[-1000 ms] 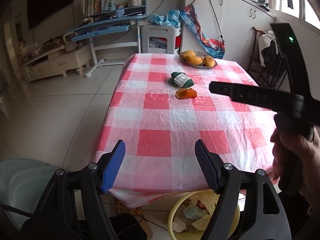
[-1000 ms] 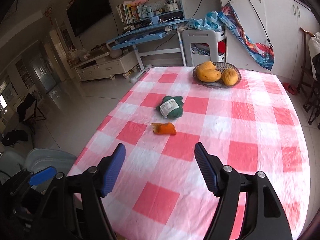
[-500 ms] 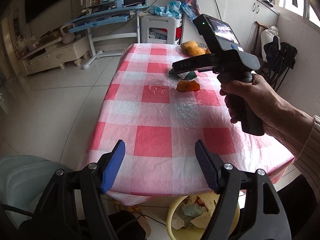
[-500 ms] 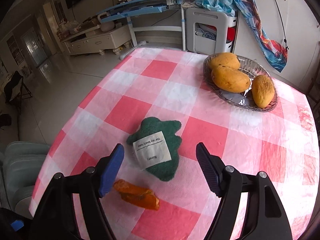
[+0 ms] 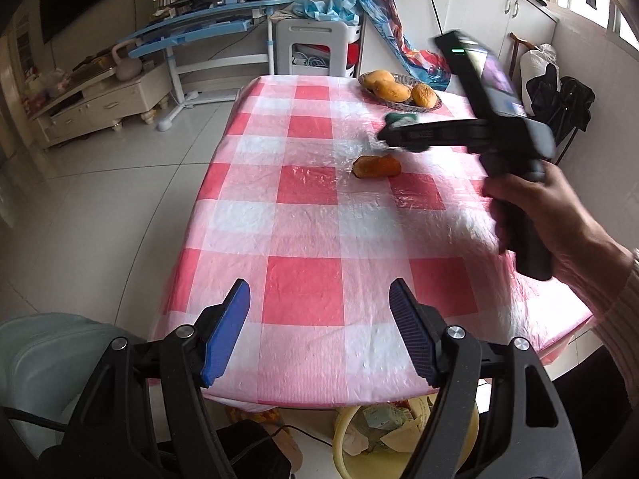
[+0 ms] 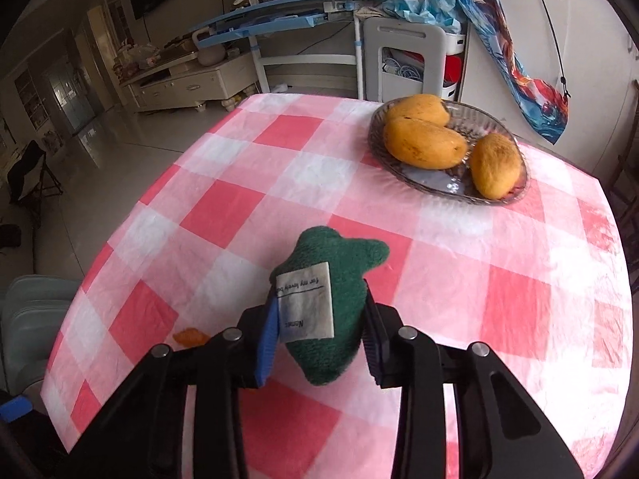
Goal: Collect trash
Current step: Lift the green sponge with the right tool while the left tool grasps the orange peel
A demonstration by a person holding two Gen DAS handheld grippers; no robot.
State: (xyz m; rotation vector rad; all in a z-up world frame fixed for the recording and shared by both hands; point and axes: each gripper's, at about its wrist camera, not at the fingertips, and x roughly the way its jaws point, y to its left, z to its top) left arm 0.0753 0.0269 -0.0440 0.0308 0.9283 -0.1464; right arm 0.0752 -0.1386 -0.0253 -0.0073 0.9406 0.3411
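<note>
Glass dish (image 6: pixel 515 195) with three mangoes (image 6: pixel 423 143) upper right of frame; blue desk (image 6: pixel 287 12) and white cabinet (image 6: pixel 187 84) behind, upper left.

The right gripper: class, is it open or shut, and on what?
Shut on the green plush. The right gripper has just been closing; both pads now press the plush's sides.

- my table (image 5: pixel 303 291) wears a pink-and-white checked cloth
- on it: glass bowl (image 6: pixel 447 183) of mangoes, an orange peel scrap (image 5: pixel 376 166), a green plush toy (image 6: pixel 331 299)
</note>
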